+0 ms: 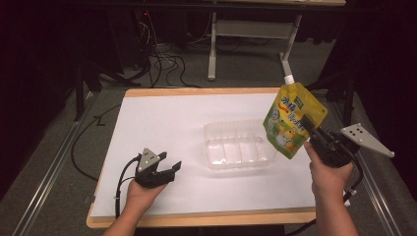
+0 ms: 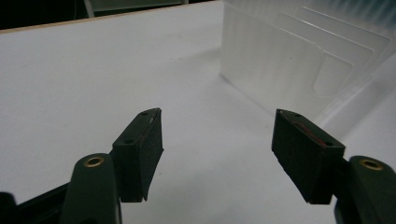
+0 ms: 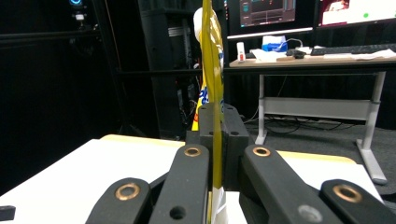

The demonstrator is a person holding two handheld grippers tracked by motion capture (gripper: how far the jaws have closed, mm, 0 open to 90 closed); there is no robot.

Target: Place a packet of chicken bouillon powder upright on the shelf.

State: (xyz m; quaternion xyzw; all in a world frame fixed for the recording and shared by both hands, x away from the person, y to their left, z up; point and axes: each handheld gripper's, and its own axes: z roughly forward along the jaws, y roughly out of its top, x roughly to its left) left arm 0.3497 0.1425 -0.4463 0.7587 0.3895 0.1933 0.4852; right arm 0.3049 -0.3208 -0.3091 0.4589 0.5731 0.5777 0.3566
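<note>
White sheeting covers a wooden table (image 1: 196, 110) set in a dark room with cables on the floor. At its middle, a clear plastic tray (image 1: 239, 145) with several compartments is placed. A yellow spouted pouch (image 1: 291, 119) is held in the air beside the tray's right end, pinched between the closed jaws of the right gripper (image 1: 309, 126). The left gripper (image 1: 169, 167) is rested on the table near the front, jaws spread wide, with nothing between them.

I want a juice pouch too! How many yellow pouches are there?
1. The yellow pouch is held up in the air by the right gripper, just right of the clear plastic tray. The tray looks empty.
</note>
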